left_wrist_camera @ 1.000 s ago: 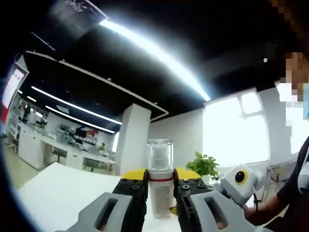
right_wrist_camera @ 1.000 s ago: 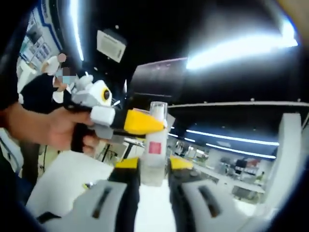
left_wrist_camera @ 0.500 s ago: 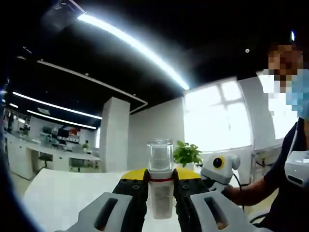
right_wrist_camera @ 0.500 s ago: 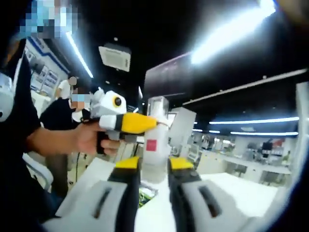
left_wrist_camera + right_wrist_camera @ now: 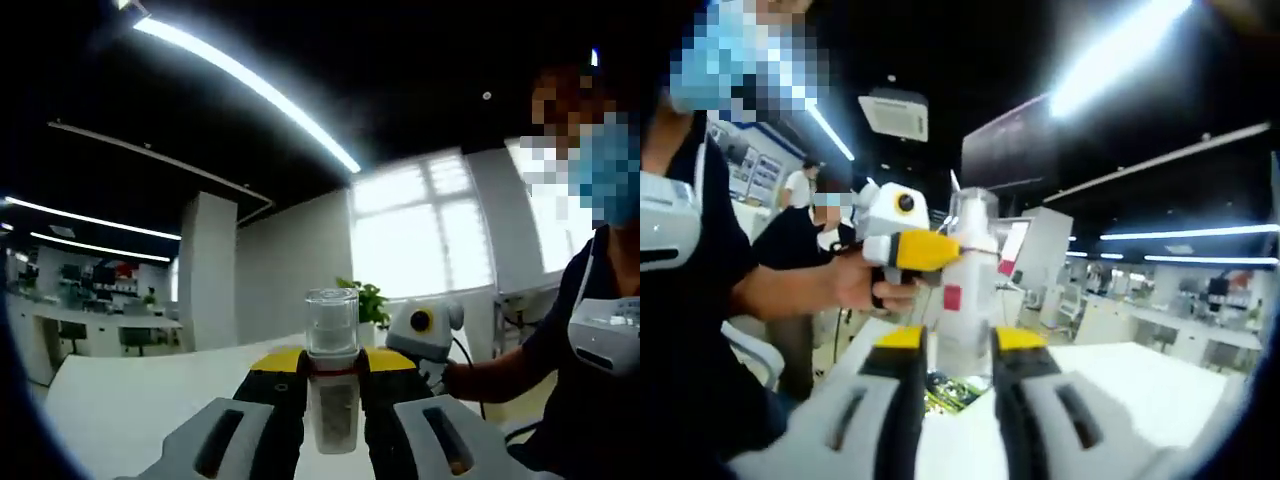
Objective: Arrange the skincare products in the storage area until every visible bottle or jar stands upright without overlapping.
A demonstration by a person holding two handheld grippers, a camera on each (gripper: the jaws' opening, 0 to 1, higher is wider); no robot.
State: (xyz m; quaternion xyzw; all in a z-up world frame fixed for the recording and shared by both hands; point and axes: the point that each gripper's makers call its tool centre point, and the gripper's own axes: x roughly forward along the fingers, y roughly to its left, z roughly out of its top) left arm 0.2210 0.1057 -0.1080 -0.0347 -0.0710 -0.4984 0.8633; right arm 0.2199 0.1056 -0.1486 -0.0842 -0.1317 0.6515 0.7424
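— Where was the bottle?
— A clear-capped bottle stood upright above the white bench, clamped in the left gripper.
— And the right gripper?
— Its fingers flanked that bottle's base; whether they gripped it, I couldn't tell.

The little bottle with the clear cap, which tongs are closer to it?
Both. The left tongs squeeze the bottle between their jaws, and the right tongs grip its lower part too. So neither is nearer; each touches it.
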